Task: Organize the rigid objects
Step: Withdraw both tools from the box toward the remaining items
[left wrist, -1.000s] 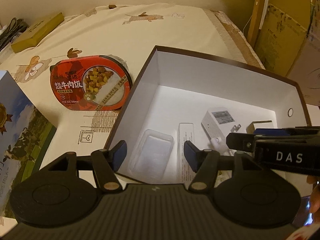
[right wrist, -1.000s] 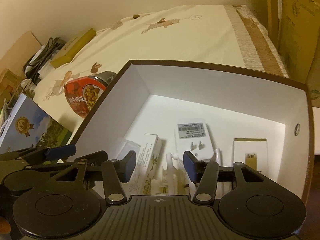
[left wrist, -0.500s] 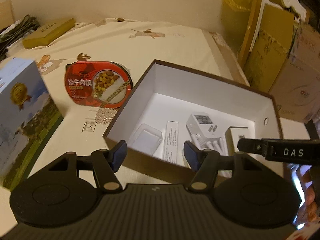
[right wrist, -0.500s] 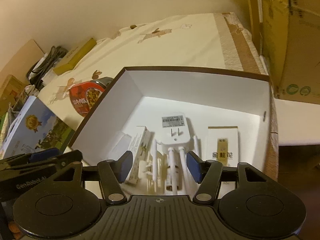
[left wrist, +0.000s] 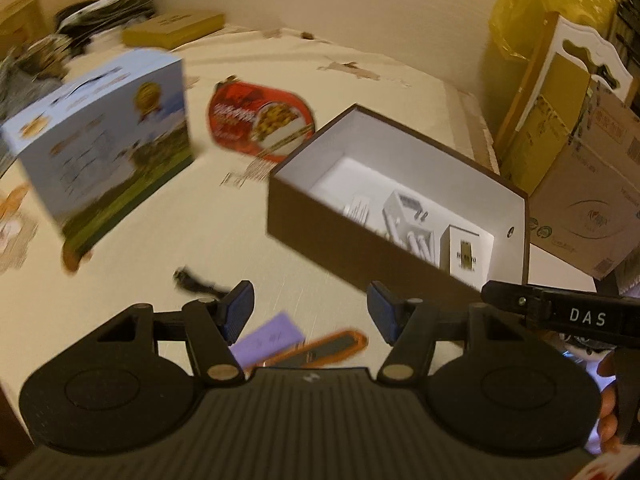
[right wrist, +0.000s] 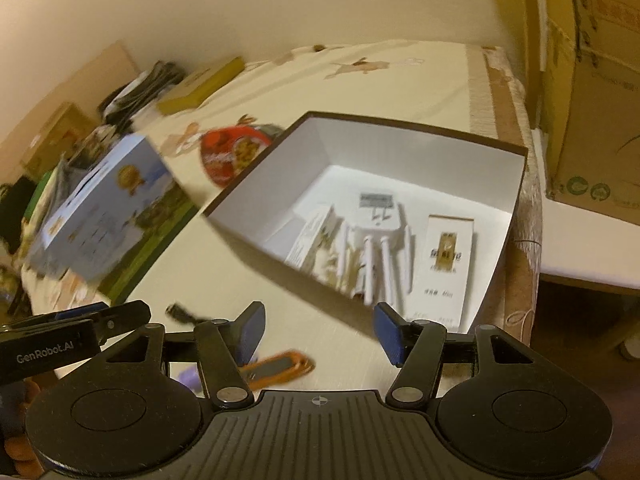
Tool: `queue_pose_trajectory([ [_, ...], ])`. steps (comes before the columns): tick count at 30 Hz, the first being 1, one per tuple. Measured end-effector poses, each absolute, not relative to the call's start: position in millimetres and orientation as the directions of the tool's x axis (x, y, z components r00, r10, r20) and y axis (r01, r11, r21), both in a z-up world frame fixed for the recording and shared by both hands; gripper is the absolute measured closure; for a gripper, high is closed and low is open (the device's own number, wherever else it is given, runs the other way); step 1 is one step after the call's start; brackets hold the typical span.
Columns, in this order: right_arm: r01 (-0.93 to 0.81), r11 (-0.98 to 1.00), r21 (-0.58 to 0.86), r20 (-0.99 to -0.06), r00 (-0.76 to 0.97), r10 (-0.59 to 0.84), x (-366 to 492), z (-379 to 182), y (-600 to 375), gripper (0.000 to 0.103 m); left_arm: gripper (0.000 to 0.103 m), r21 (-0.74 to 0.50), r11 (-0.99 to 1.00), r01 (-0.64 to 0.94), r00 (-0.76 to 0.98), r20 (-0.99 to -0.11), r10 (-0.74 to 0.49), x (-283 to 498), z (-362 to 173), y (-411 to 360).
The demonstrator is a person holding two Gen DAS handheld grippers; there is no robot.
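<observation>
Your left gripper (left wrist: 310, 314): jaws apart, nothing between the blue pads, hanging over bare tablecloth short of the box.
Your right gripper (right wrist: 319, 330): jaws apart, empty, near wall of the box just past the tips. Its tip also shows at the right edge of the left view, marked DAS.
Box (right wrist: 420, 142): one, brown outside, white inside, open top, on the tablecloth (left wrist: 360, 96) near the table's right edge.
Inside the box, count: four items visible, lying side by side on the floor of it.
- White plug adapter (right wrist: 378, 216): one, prongs up, white prongs or antennas pointing toward you.
- White carton with gold label (right wrist: 444, 264): one, flat, just right of the adapter.
- Printed white carton (right wrist: 310, 240): one, just left of the adapter.
- Clear tray: far left corner, barely readable in the blur, can't confirm.
Outside the box, count: six loose items.
- Red meal tray (left wrist: 258, 120): one, behind the box's left corner.
- Blue-and-green milk carton (left wrist: 108, 140): one, upright, well left of the box.
- Orange-and-black flat tool (left wrist: 320, 350): one, under your left gripper.
- Purple card (left wrist: 268, 340): one, touching the orange tool's left side.
- Small black item (left wrist: 192, 280): one, blurred, can't identify.
- Yellow flat box (left wrist: 172, 32): one, far back left.
</observation>
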State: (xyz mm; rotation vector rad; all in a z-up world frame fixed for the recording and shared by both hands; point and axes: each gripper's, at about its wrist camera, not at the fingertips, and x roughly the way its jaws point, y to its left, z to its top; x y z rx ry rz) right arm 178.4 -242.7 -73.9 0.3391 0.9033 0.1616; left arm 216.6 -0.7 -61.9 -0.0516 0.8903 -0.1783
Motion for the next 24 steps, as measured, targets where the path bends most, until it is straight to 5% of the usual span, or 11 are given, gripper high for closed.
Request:
queue_pose_trajectory([
  [24,-0.142,0.929,0.342,-0.765,0.532,0.363,99,-63,-215,0.046,0.045,-0.056,0.997,0.050,0.614,-0.786,-0.075,93,-37,21],
])
